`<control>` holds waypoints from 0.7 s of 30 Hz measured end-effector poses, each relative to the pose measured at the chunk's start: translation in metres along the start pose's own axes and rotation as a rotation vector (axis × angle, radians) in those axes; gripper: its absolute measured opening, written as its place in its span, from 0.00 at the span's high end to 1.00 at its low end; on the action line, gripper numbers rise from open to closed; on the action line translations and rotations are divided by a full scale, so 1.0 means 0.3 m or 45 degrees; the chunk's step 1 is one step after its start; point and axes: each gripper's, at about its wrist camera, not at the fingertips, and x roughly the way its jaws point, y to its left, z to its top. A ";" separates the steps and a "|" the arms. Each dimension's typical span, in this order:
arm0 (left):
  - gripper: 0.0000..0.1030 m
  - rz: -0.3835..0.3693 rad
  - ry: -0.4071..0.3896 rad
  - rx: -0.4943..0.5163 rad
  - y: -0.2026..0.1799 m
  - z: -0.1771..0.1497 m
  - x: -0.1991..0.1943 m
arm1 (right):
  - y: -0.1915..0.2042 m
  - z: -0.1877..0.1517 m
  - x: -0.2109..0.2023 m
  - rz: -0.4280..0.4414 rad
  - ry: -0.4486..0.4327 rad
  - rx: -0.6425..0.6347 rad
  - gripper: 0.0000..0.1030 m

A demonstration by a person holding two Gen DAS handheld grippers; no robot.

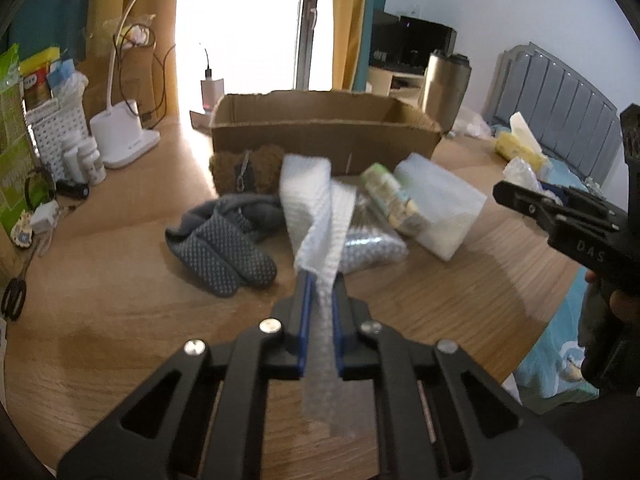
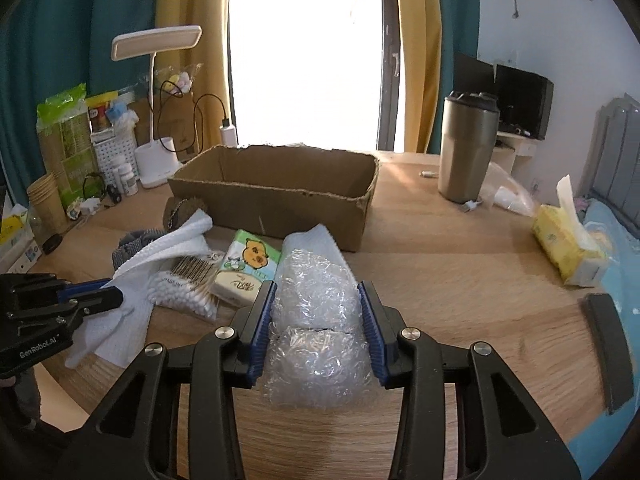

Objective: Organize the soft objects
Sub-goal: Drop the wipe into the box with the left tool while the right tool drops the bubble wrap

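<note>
My left gripper (image 1: 320, 276) is shut on a white waffle-textured cloth (image 1: 316, 208), which hangs up and over its blue pads above the wooden table (image 1: 120, 300). In the right wrist view the same gripper (image 2: 96, 292) pinches the cloth (image 2: 168, 252) at the left. My right gripper (image 2: 318, 286) is shut on a folded wad of bubble wrap (image 2: 316, 300), squeezed between both pads. Behind lie a green tissue pack (image 2: 248, 268), a bag of cotton swabs (image 2: 184, 292), grey knitted slippers (image 1: 224, 248) and a brown plush piece (image 1: 244, 172). An open cardboard box (image 2: 280, 196) stands beyond them.
A steel tumbler (image 2: 468, 148) stands right of the box, a yellow tissue pack (image 2: 568, 248) near the right edge. A white desk lamp (image 2: 156, 160), a white basket (image 1: 52, 132), small bottles and scissors (image 1: 14, 296) crowd the left side. A bed lies past the right edge.
</note>
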 end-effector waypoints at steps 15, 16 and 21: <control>0.93 -0.041 -0.176 -0.010 0.002 0.113 -0.119 | -0.009 0.055 -0.037 0.008 -0.076 0.000 0.58; 0.93 -0.038 -0.190 -0.010 0.004 0.124 -0.124 | -0.010 0.062 -0.037 0.008 -0.081 -0.002 0.58; 0.93 -0.024 -0.245 -0.013 0.011 0.180 -0.140 | -0.021 0.098 -0.040 0.008 -0.113 -0.010 0.58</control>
